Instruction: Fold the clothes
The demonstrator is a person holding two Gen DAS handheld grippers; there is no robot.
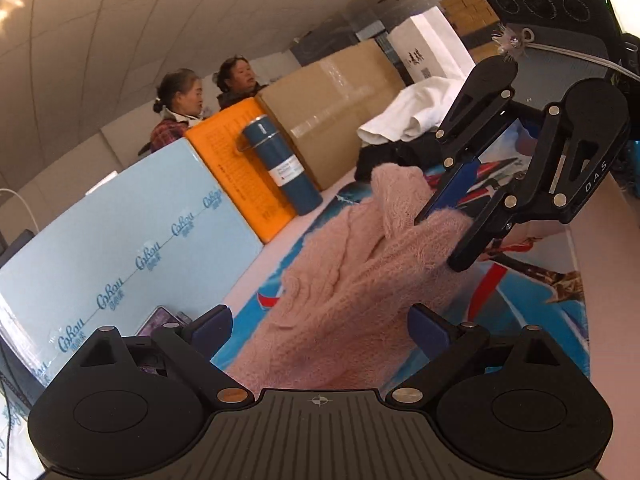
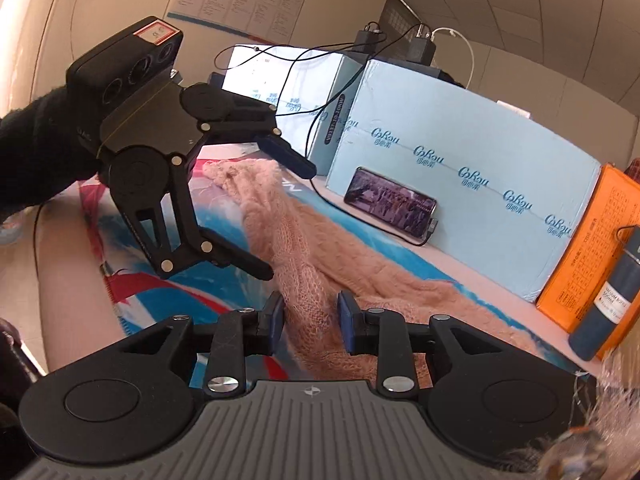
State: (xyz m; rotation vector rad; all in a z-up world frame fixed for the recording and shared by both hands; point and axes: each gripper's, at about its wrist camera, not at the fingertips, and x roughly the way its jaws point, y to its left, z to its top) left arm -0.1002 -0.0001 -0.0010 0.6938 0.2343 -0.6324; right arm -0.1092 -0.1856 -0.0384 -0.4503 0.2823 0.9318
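Note:
A fluffy pink sweater point(image 1: 340, 280) lies stretched along a colourful printed table cover point(image 1: 532, 300). In the left wrist view my left gripper point(image 1: 320, 320) stands open and wide over the sweater's near part, with its pads off the fabric. Seen from the right wrist, the left gripper point(image 2: 282, 220) hangs open above the sweater point(image 2: 288, 232), held by a dark-sleeved arm. My right gripper point(image 2: 310, 312) has a fold of the sweater filling the narrow gap between its blue pads. From the left wrist the right gripper point(image 1: 438, 242) pinches that bunched fold at the sweater's far side.
A light blue box point(image 2: 460, 184), an orange box point(image 1: 236, 164) and a cardboard box point(image 1: 332, 108) line one side of the table. A blue flask point(image 1: 284, 168) and a phone point(image 2: 390, 202) lean against them. White and black clothes point(image 1: 404, 120) lie beyond the sweater. Two people stand behind the boxes.

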